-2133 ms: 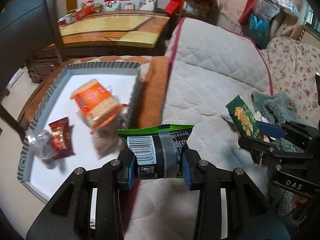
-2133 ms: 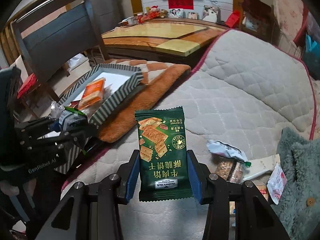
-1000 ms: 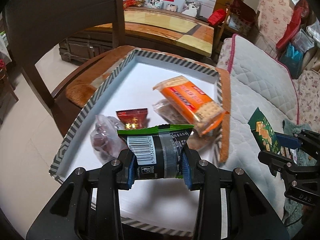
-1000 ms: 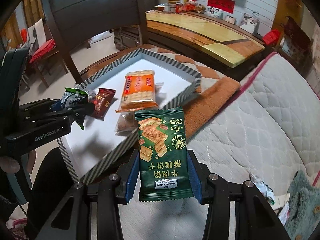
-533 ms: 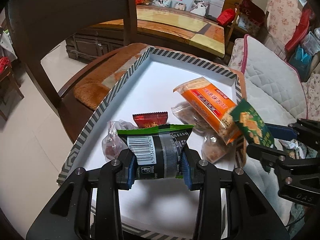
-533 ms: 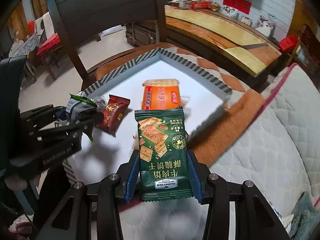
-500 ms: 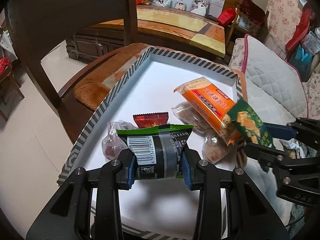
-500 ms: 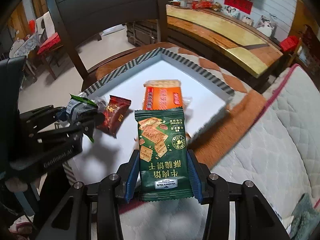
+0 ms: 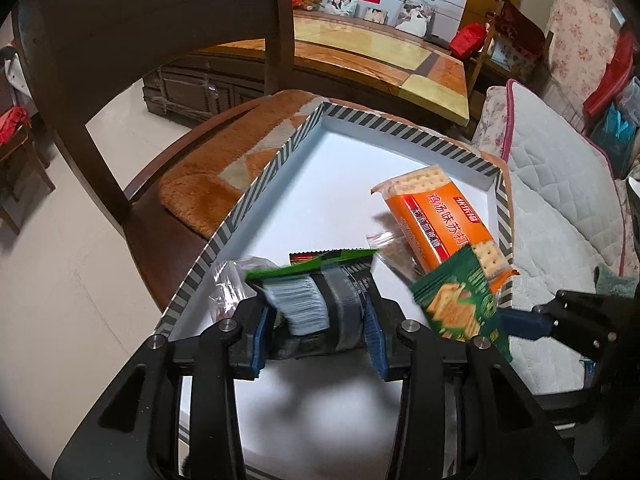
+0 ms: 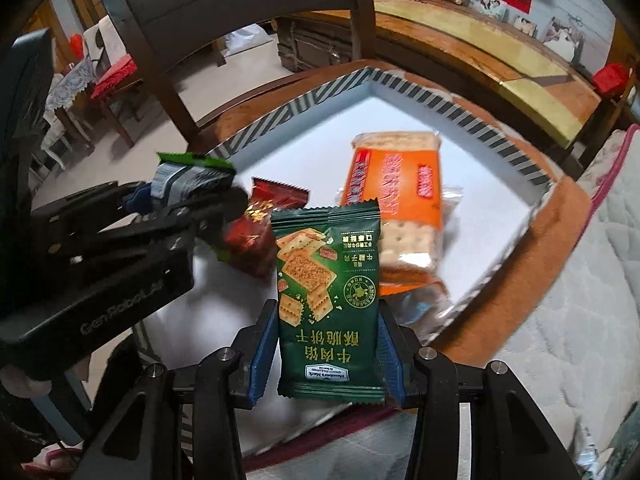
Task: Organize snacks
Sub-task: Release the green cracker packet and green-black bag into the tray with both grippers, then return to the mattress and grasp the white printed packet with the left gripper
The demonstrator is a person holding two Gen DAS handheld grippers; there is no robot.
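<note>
A white tray with a striped rim (image 9: 260,184) (image 10: 440,104) lies on a chair cushion. In it are an orange cracker pack (image 9: 436,216) (image 10: 396,188), a red packet (image 10: 260,216) and a clear bag (image 9: 228,280). My left gripper (image 9: 316,332) hangs low over the tray's near corner. Its jaws are opening, and the black-and-green packet (image 9: 316,296) sits blurred and tilted between them, loose from the left pad. My right gripper (image 10: 328,352) is shut on a green cracker packet (image 10: 328,312), held upright over the tray's near edge beside the left gripper (image 10: 180,204).
A dark wooden chair back (image 9: 160,40) rises behind the tray. An orange cushion (image 9: 200,184) lies under it. A quilted mattress (image 9: 560,200) is to the right, and a long wooden table (image 9: 380,52) stands beyond.
Both grippers came in over the tray and sank a little. The left jaws widened and the black-and-green packet tipped and began slipping. The right gripper kept hold of the green packet.
</note>
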